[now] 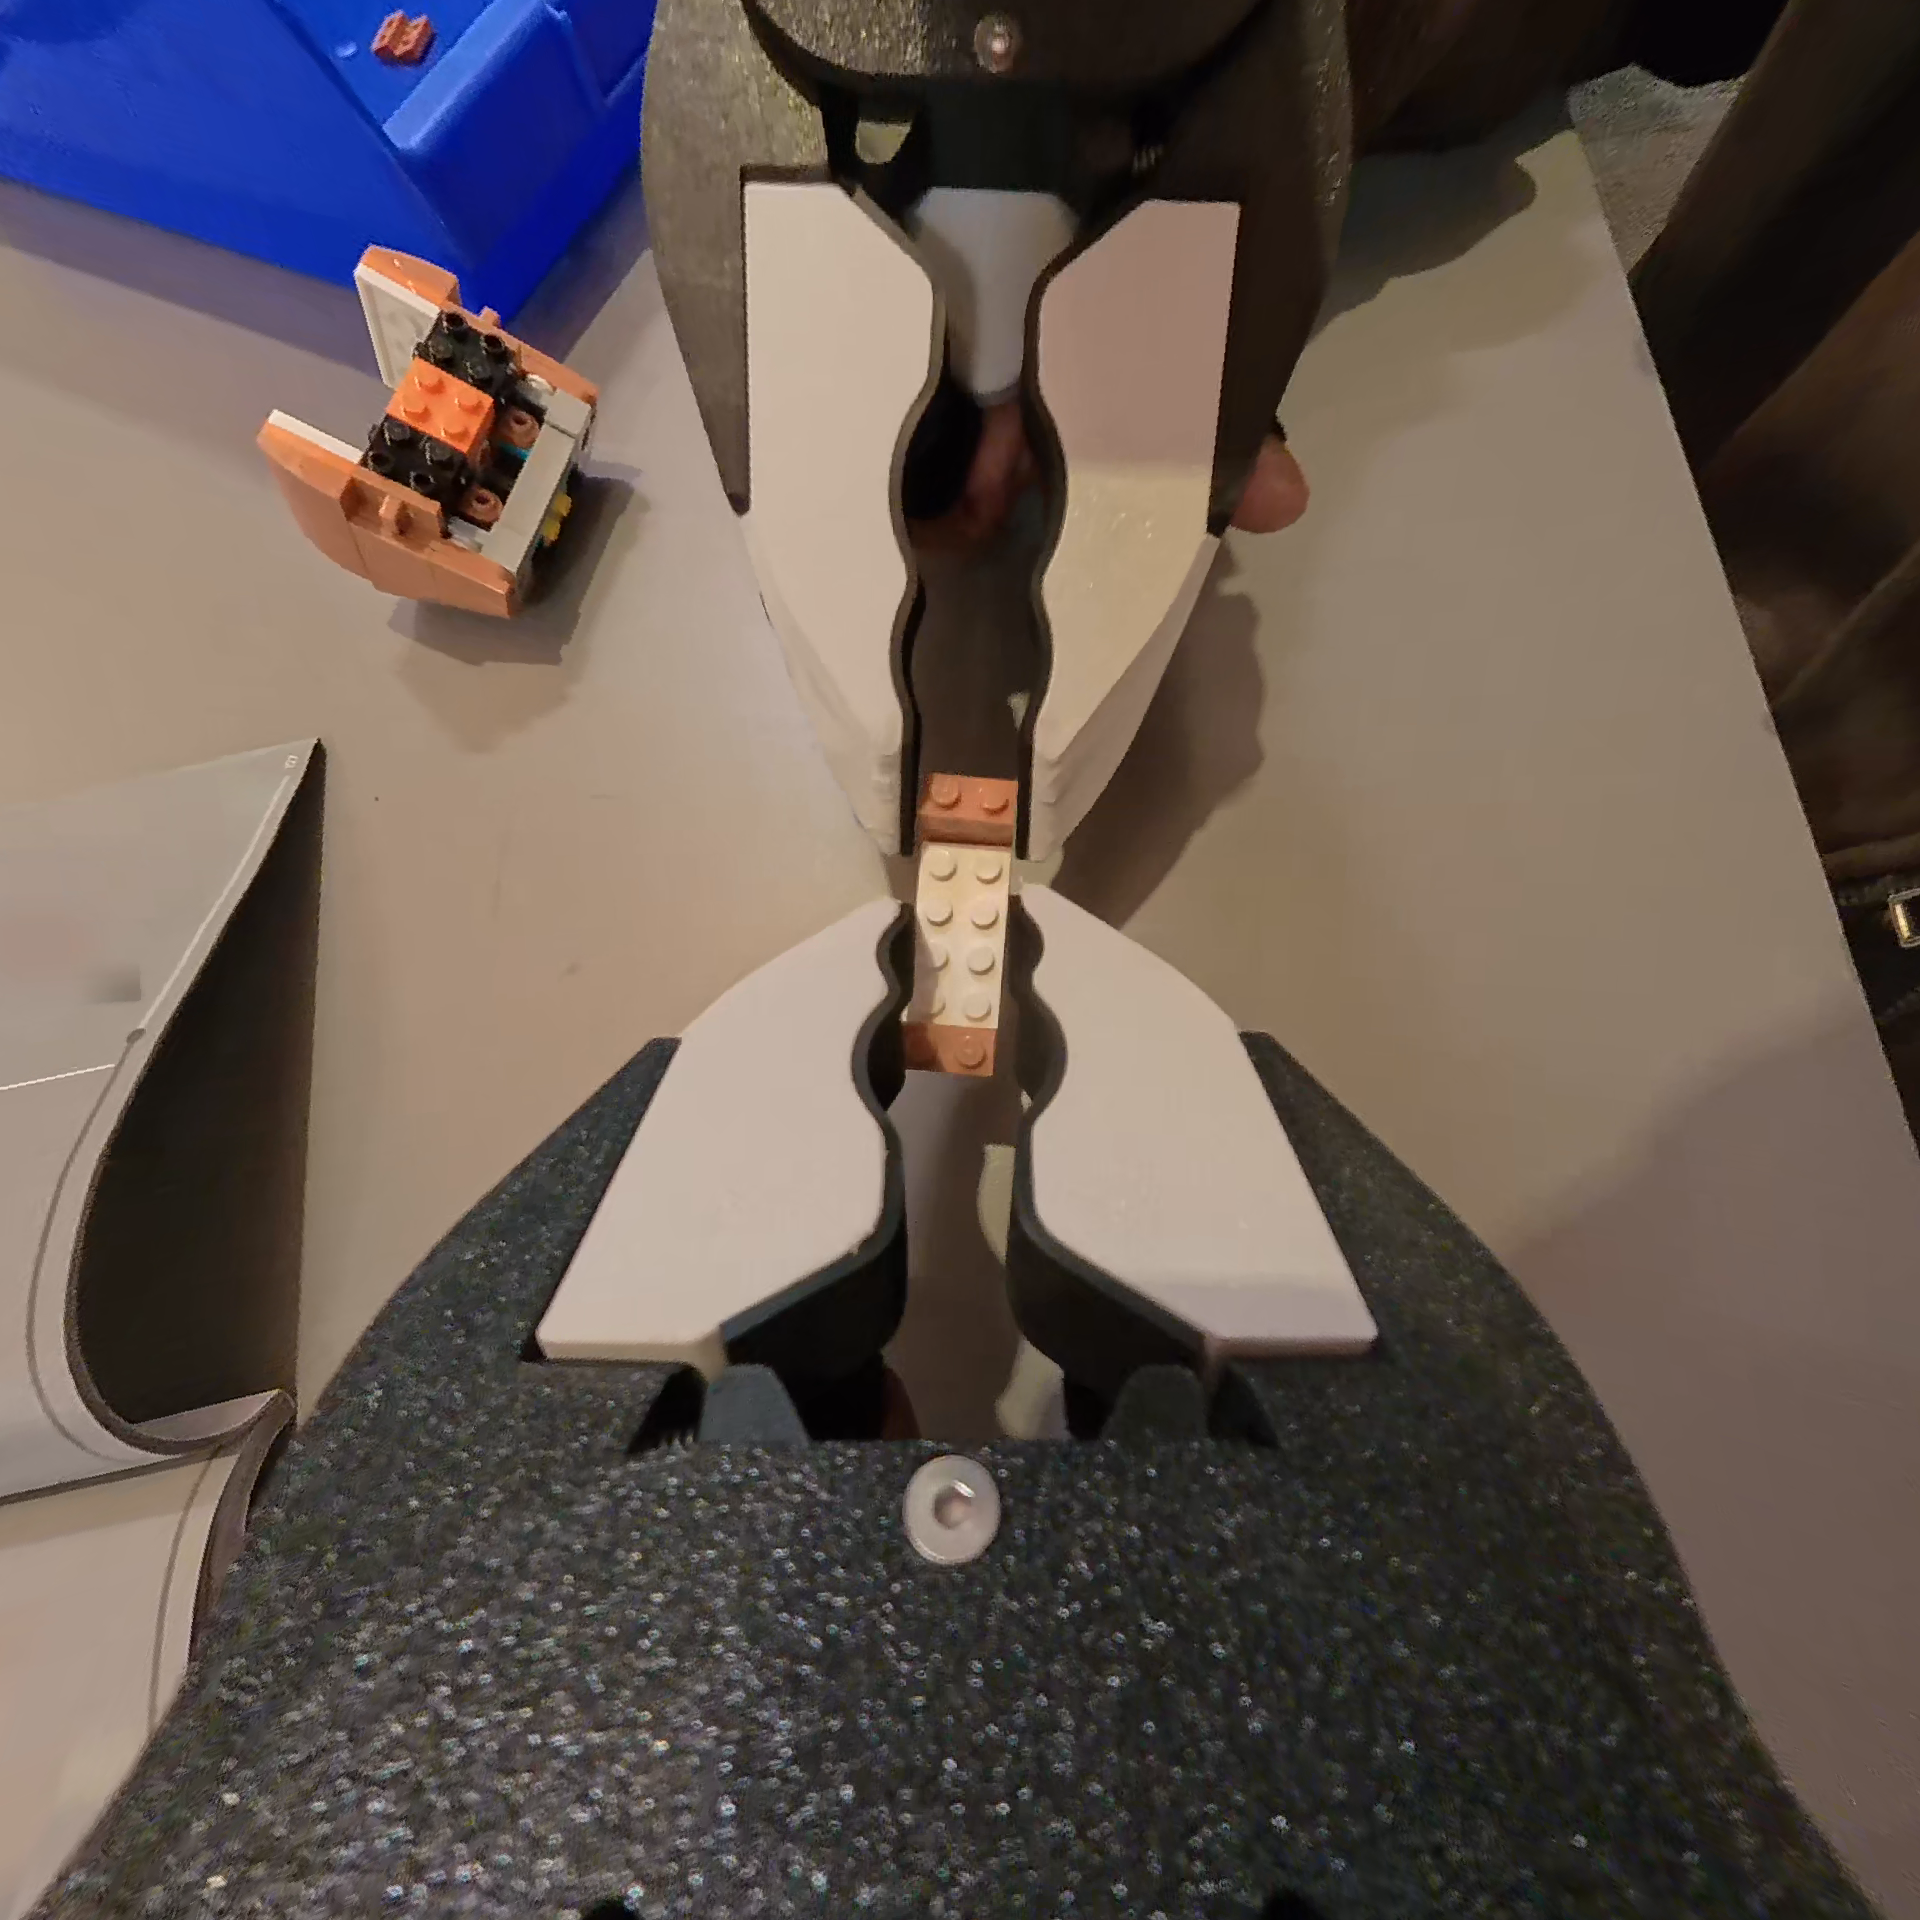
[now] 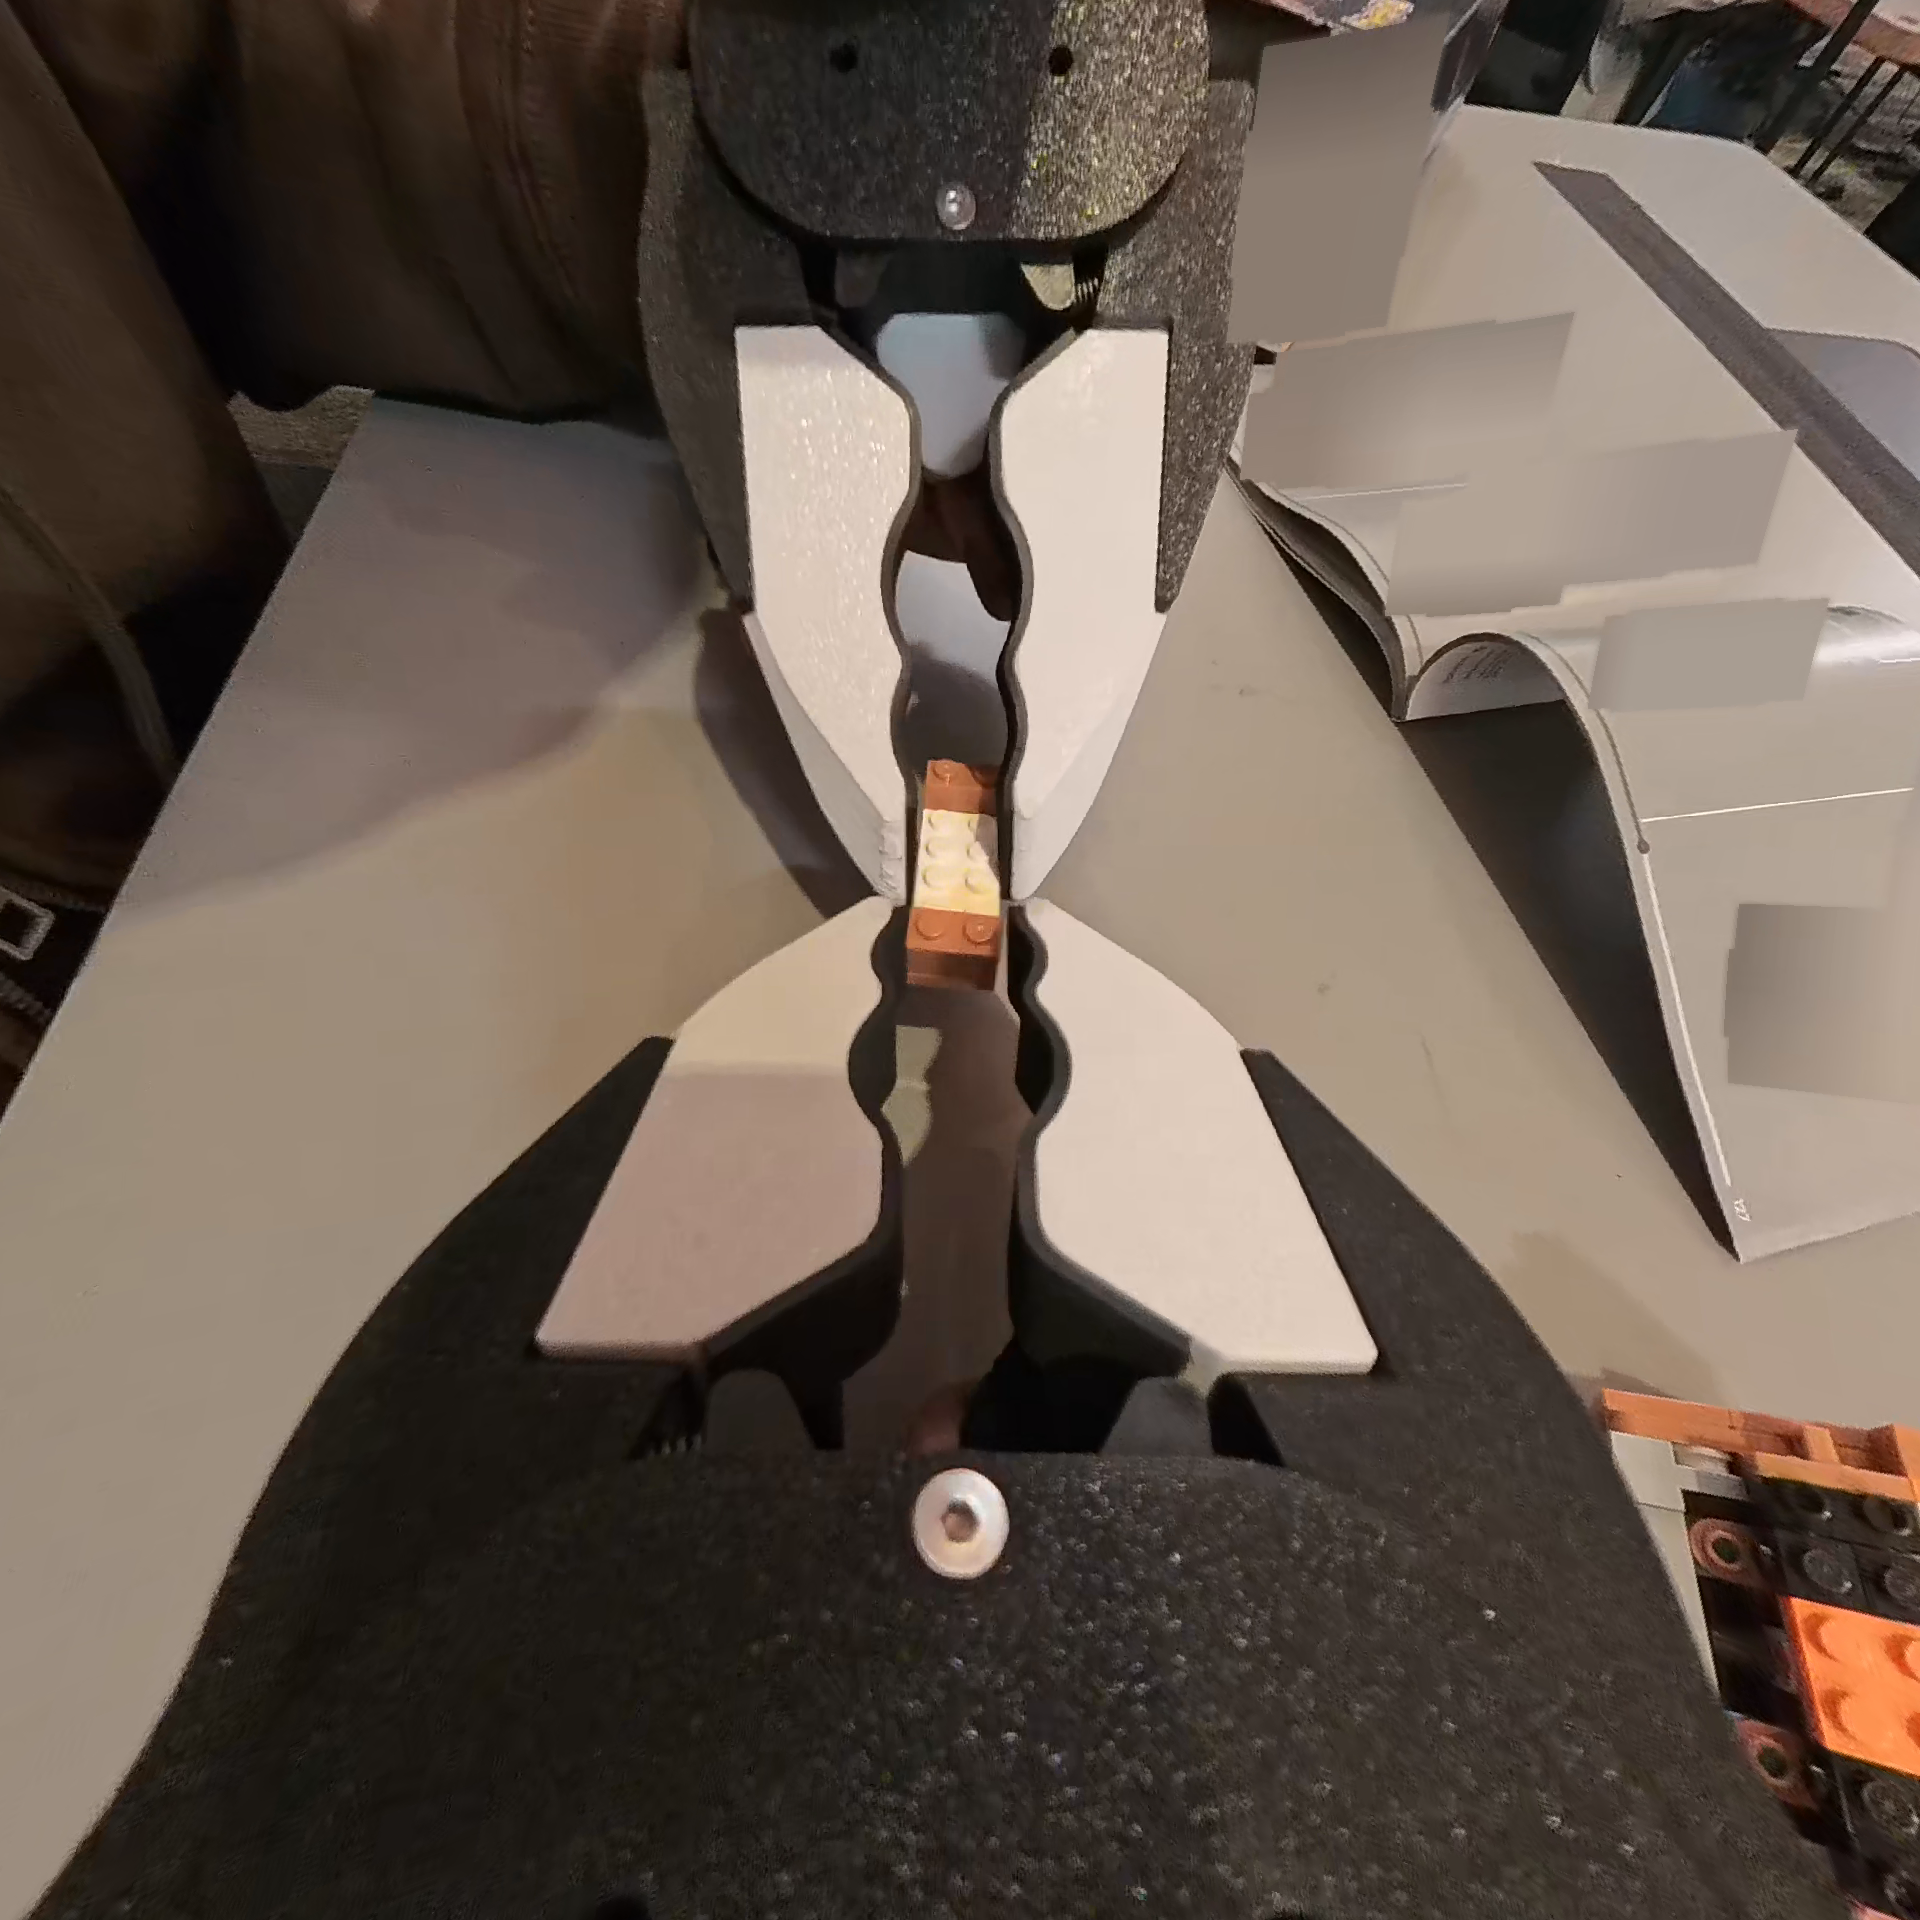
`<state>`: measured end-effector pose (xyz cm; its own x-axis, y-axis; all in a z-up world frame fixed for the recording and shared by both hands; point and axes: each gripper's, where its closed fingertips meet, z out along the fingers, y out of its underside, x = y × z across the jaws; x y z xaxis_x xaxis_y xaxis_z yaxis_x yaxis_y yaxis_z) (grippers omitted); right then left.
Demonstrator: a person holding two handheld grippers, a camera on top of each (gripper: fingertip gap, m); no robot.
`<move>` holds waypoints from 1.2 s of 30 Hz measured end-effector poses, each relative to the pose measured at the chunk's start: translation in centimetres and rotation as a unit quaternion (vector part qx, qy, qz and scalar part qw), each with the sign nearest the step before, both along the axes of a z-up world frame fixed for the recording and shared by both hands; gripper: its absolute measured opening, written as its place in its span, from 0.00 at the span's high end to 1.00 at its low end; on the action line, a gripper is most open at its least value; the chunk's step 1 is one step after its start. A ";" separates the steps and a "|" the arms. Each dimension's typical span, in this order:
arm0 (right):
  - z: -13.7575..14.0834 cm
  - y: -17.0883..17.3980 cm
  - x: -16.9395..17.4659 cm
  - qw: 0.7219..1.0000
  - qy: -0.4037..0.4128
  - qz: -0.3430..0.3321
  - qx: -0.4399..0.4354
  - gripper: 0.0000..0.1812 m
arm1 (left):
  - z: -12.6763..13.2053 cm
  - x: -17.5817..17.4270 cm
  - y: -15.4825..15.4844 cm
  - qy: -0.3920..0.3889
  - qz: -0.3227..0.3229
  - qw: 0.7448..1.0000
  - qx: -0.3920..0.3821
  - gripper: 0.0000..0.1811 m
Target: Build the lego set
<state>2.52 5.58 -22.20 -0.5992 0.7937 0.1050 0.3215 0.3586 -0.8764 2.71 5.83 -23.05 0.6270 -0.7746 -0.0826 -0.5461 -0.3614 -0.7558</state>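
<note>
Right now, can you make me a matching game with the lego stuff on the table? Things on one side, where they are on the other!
Things:
1. white plate
2. blue bin
3. half-built model
4. open booklet

Places:
A. far left corner of the table
B. held between both tongs
C. left edge, pages curling up
D. on the table just in front of the bin

Pairs: 1-B, 2-A, 3-D, 4-C

White studded plate (image 1: 964,940), brown bricks at both ends. Gripper fingers (image 1: 769,1164) pale grey, black-edged, on speckled black body. Upper left: blue bin (image 1: 312,135); orange, black, brown, white lego model (image 1: 436,436). Grey table (image 1: 1455,831).
</note>
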 end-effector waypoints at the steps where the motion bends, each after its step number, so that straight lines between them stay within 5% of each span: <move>1: 0.0 0.0 0.0 1.000 0.000 0.000 0.000 0.90 | 0.0 0.0 0.0 0.000 0.000 1.000 0.001 0.91; 17: 0.4 -0.3 0.0 1.000 0.015 0.005 0.001 0.85 | 0.2 0.4 0.1 -0.031 -0.003 0.999 -0.006 0.91; 23: 1.1 0.6 0.1 0.994 0.085 0.009 0.066 0.77 | 0.5 -0.3 0.1 -0.043 0.006 0.999 -0.023 0.91; 30: 2.3 1.5 -0.8 0.926 0.239 0.040 0.289 0.71 | 2.0 -1.6 0.1 -0.080 0.030 0.994 -0.065 0.91; 36: 3.3 0.4 -1.7 0.888 0.298 0.070 0.343 0.72 | 2.4 -1.7 -0.2 -0.062 0.031 0.995 -0.068 0.91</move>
<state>0.81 5.97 -18.91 -0.3626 0.3426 0.8667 -0.2167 0.8735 -0.4359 1.05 5.65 -20.68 0.6724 -0.7332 0.1015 -0.4257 -0.4952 -0.7573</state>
